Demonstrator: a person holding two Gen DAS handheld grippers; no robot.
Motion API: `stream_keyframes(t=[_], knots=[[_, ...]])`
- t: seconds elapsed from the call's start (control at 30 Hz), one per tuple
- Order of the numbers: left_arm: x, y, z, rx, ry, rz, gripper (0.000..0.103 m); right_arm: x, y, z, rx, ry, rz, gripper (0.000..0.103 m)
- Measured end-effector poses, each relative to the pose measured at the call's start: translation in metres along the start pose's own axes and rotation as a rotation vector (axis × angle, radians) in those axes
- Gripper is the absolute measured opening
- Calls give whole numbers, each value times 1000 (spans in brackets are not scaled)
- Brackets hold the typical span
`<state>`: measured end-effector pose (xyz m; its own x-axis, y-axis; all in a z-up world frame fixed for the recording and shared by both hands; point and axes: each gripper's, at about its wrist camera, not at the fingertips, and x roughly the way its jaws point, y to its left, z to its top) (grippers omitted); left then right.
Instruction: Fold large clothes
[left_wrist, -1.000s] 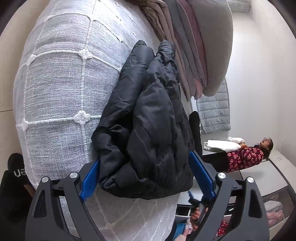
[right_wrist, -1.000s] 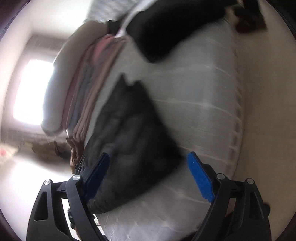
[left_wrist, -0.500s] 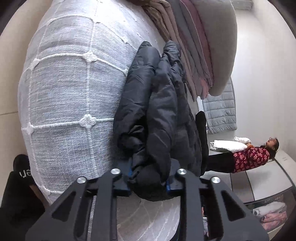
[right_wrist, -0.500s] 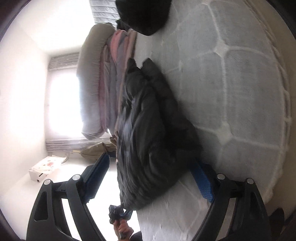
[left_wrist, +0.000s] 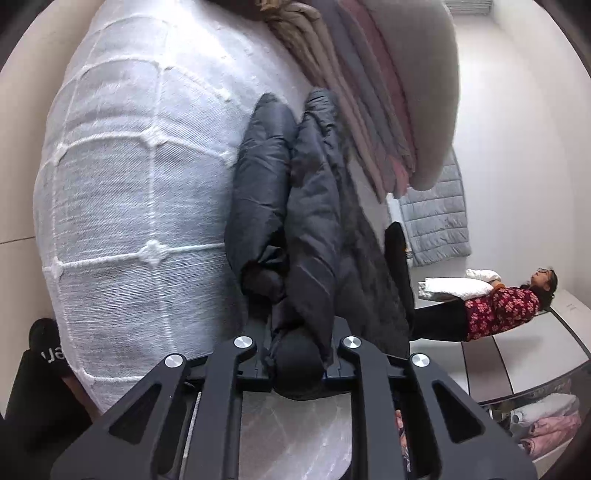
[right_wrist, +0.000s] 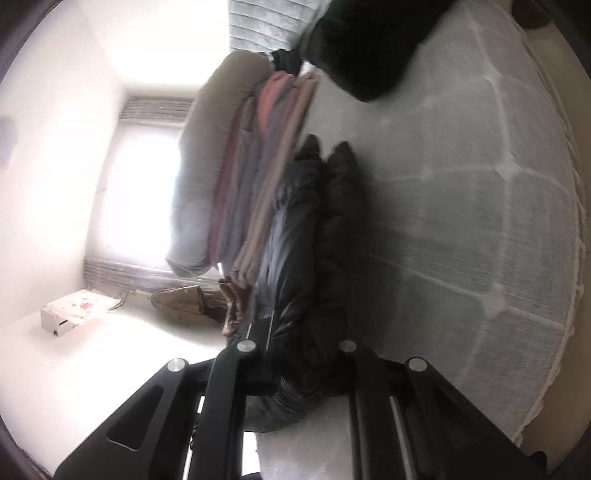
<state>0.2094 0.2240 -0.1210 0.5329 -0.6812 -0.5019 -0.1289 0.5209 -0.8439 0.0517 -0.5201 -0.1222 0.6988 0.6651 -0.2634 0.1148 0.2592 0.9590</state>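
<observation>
Jacket (left_wrist: 314, 221) lies bunched on the bed (left_wrist: 129, 184) beside the folded stack (left_wrist: 369, 110), left gripper (left_wrist: 297, 363) closing on its near end, right gripper (right_wrist: 303, 369) clamped on it too.

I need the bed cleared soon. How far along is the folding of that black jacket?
Done: the black puffer jacket is already bundled into a long, narrow shape on the white bedspread, beside the stack of folded clothes. In hand: the left claw, closing, and the right claw both pinch its near end. Left: probably one more fold and moving it to the stack.
</observation>
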Motion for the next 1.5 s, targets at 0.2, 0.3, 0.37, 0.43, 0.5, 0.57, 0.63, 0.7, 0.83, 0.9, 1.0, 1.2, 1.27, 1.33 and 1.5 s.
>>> stream_keyframes(t=[0.2, 0.3, 0.37, 0.43, 0.5, 0.57, 0.63, 0.7, 0.83, 0.9, 1.0, 1.2, 1.27, 1.33, 1.5], knots=[[-17, -19, -3, 42, -4, -42, 12, -20, 35, -6, -44, 15, 38, 13], [-28, -21, -13, 54, 6, -48, 12, -35, 39, -13, -43, 16, 43, 13], [-36, -20, -21, 58, 10, -49, 12, -41, 41, -17, -42, 21, 41, 13], [-46, -18, -30, 56, 12, -53, 12, -51, 38, -26, -36, 26, 38, 13], [-59, -11, -42, 51, 12, -52, 12, -58, 34, -34, -30, 33, 32, 13], [-68, -6, -56, 40, 12, -50, 12, -69, 23, -51, -13, 43, 25, 13], [-77, 2, -67, 25, 14, -48, 12, -78, 11, -63, 4, 54, 7, 13], [-83, 15, -78, 5, 24, -44, 12, -89, -10, -75, 43, 57, -27, 14], [-78, 36, -86, -33, 40, -32, 12, -115, -61, -82, 198, 10, -130, 35], [-76, 39, -86, -45, 37, -38, 12, -145, -69, -78, 236, -130, -201, 36], [-77, 31, -85, -5, 30, -20, 12, -160, -22, -71, 84, -251, -185, 38], [-79, 12, -86, 49, -5, -16, 12, -9, 117, -91, -261, 70, -32, 52], [-80, 6, -87, 63, -15, -19, 12, 50, 140, -108, -307, 180, 1, 52], [-82, -2, -87, 85, -23, -17, 12, 101, 156, -126, -338, 252, -3, 52], [-83, -18, -86, 134, -35, -32, 12, 171, 132, -153, -276, 371, -111, 52]])
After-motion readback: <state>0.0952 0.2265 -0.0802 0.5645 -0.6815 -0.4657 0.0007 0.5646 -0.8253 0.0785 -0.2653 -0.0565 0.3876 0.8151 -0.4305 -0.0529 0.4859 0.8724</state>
